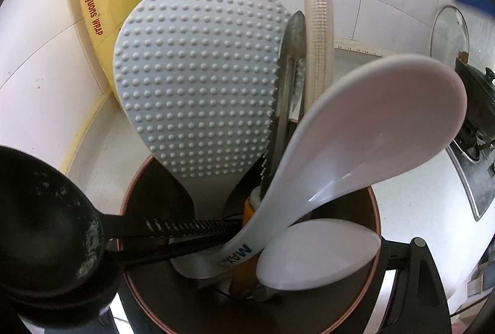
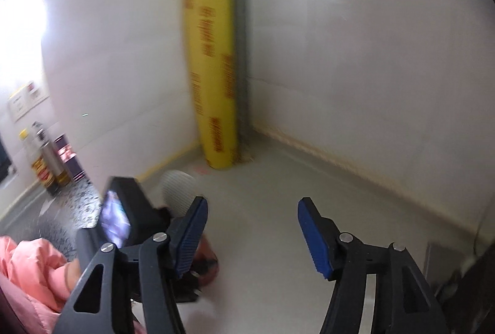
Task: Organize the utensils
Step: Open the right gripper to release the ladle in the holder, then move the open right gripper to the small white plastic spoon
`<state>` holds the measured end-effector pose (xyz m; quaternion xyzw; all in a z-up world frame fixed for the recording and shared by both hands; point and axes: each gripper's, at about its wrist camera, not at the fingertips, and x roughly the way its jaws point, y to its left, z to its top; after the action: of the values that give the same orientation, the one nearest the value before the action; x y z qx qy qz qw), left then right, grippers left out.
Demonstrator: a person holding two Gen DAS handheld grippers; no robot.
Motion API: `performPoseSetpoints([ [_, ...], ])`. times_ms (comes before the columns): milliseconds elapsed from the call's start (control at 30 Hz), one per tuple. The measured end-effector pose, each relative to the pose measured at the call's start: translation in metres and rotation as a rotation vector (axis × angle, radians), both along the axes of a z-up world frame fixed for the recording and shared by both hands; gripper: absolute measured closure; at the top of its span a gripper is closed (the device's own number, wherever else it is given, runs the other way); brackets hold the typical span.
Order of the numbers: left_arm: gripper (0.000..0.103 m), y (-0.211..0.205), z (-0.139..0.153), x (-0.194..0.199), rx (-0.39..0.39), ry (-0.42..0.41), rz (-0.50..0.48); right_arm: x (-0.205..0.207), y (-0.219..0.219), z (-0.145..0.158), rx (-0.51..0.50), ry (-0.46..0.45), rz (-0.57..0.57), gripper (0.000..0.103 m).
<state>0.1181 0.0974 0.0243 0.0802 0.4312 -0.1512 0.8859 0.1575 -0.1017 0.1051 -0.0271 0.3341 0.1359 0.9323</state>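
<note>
Currently brown holder (image 1: 376,210) is clamped by left gripper (image 1: 253,303); right gripper (image 2: 252,228) is released, empty. White paddle (image 1: 386,123) is judged light, stiff, slick; best pinched across its head.

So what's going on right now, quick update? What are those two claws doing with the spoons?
Right gripper open, empty. Left gripper clamped on the brown utensil holder. White rice paddles, black ladle stand inside. Yellow wrap roll in corner, clear.
</note>
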Motion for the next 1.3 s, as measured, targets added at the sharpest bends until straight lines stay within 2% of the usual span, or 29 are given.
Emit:
performPoseSetpoints([
  [433,0.013,-0.002,-0.001,-0.007,0.001,-0.007,0.029,-0.001,-0.118,-0.088,0.111,0.237,-0.398,0.034],
  [700,0.013,-0.004,0.0,-0.005,0.003,-0.006,0.028,-0.01,-0.219,-0.142,0.162,0.359,-0.687,0.034],
  [900,0.013,-0.007,0.002,-0.004,0.003,-0.005,0.028,-0.008,-0.253,-0.163,0.181,0.411,-0.76,0.034],
  [1067,0.013,-0.008,0.0,-0.003,0.008,-0.004,0.026,0.003,-0.257,-0.171,0.179,0.434,-0.765,0.035],
  [1300,0.013,-0.012,0.0,-0.001,0.015,-0.003,0.022,0.025,-0.264,-0.184,0.164,0.47,-0.786,0.044],
])
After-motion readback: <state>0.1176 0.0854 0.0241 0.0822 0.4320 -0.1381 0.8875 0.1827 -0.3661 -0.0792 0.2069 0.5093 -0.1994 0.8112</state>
